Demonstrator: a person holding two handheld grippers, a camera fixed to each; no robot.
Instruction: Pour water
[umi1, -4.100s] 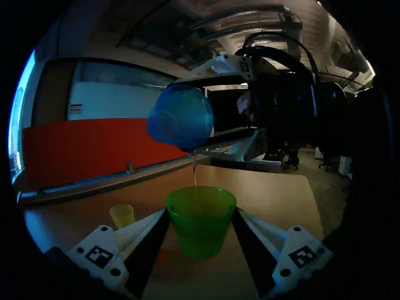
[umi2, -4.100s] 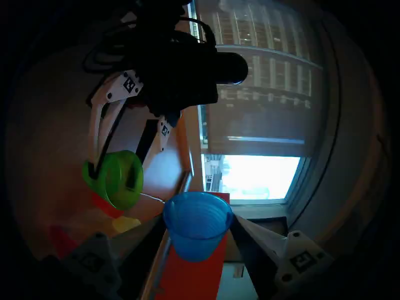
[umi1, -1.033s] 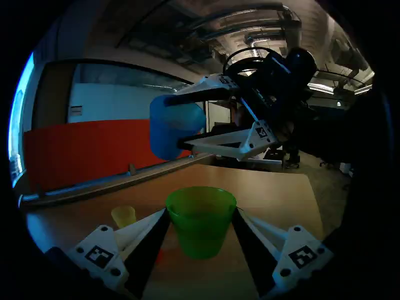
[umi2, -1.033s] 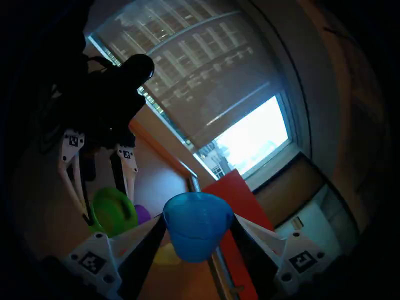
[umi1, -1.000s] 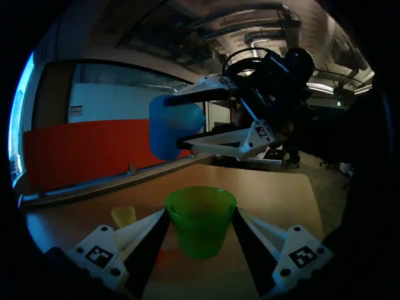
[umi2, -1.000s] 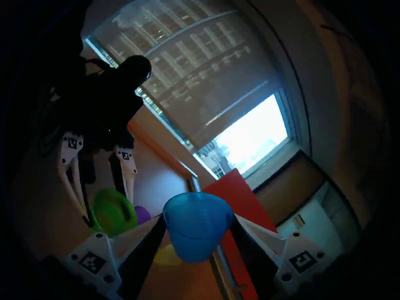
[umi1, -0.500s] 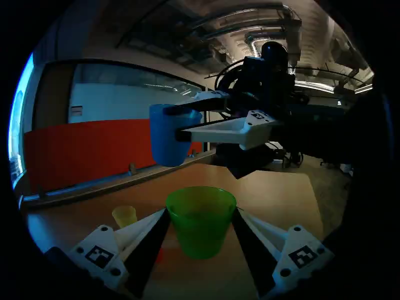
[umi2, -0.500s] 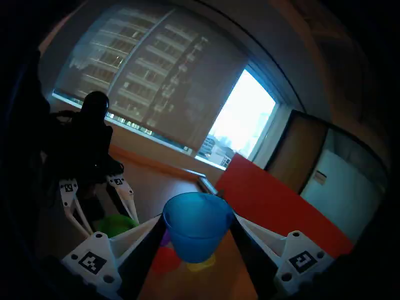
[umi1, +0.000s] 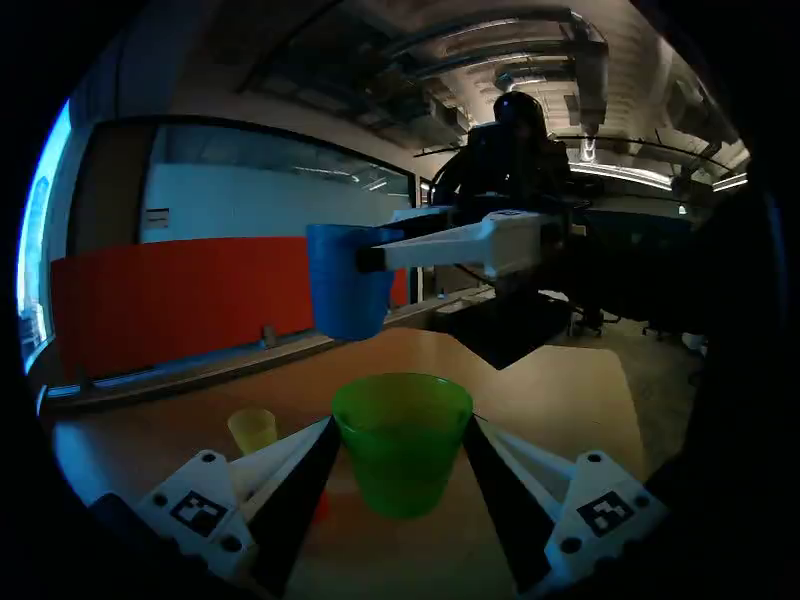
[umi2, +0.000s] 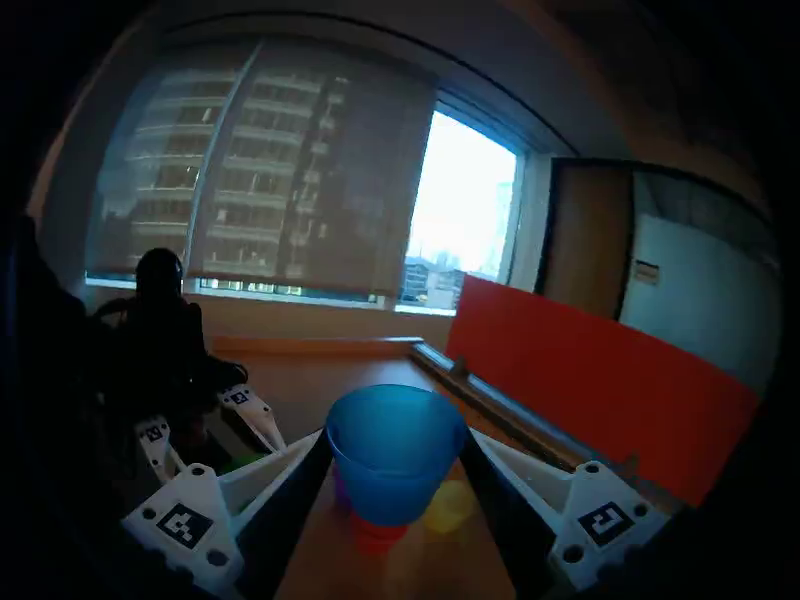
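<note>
My left gripper (umi1: 400, 455) is shut on a green cup (umi1: 402, 440), held upright low over the wooden table (umi1: 560, 390). In the left gripper view the right gripper (umi1: 385, 255) hangs above and behind it, shut on a blue cup (umi1: 345, 280) that stands upright. In the right gripper view that blue cup (umi2: 392, 465) sits upright between my right gripper's (umi2: 392, 475) fingers. The left gripper (umi2: 200, 425) shows at the far left there, with a sliver of green cup (umi2: 238, 462) under it.
A small yellow cup (umi1: 250, 430) stands on the table to the left, and a red thing (umi1: 318, 510) lies beside the left finger. Red, yellow and purple cups (umi2: 378, 530) sit below the blue cup. An orange-red panel (umi1: 170, 300) and a window (umi2: 455, 230) line the table's far edge.
Four seconds ago the blue cup was tipped over, pouring water into the green cup. It has since swung back upright. The green cup has stayed put.
</note>
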